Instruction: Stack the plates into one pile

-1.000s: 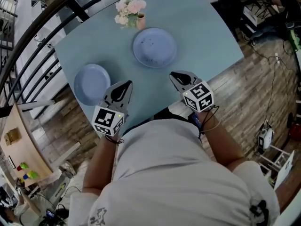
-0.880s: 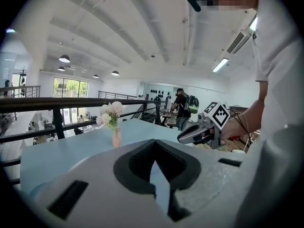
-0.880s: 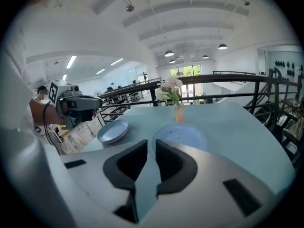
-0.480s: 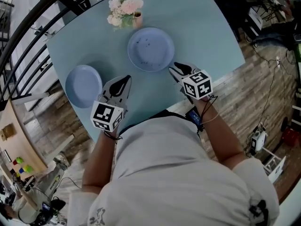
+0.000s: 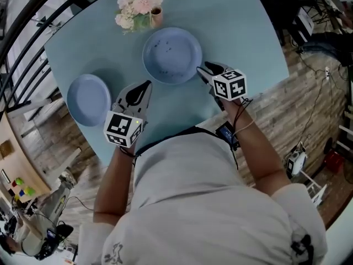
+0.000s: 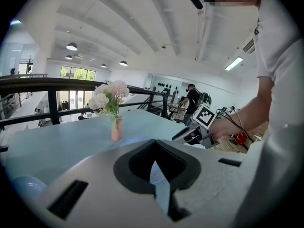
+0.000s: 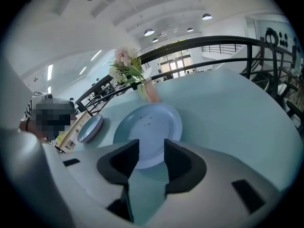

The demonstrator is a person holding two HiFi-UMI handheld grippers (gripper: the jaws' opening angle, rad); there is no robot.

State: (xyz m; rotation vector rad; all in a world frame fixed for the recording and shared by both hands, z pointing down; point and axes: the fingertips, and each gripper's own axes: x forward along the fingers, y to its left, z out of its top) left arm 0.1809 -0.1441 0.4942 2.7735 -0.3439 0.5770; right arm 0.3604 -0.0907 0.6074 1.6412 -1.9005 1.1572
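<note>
The right gripper's (image 7: 151,148) jaws stand apart, having just been opening, and nothing is between them. Through the gap shows the near rim of the larger blue plate (image 7: 148,125), lying flat on the light-blue table (image 7: 228,108) just ahead. From the head view this gripper sits just beside that plate's right near edge; whether it touches the rim I cannot tell. The left gripper's (image 6: 153,146) jaws are together and empty, hanging over bare table between the two plates. The smaller blue plate (image 5: 88,99) lies near the table's left edge, apart from the larger one. A small vase of flowers (image 5: 138,7) stands just beyond the larger plate. As I judge it, the stacking has not begun: both plates lie single. A plate has yet to be gripped by its rim, lifted, carried across and set onto the other.
</note>
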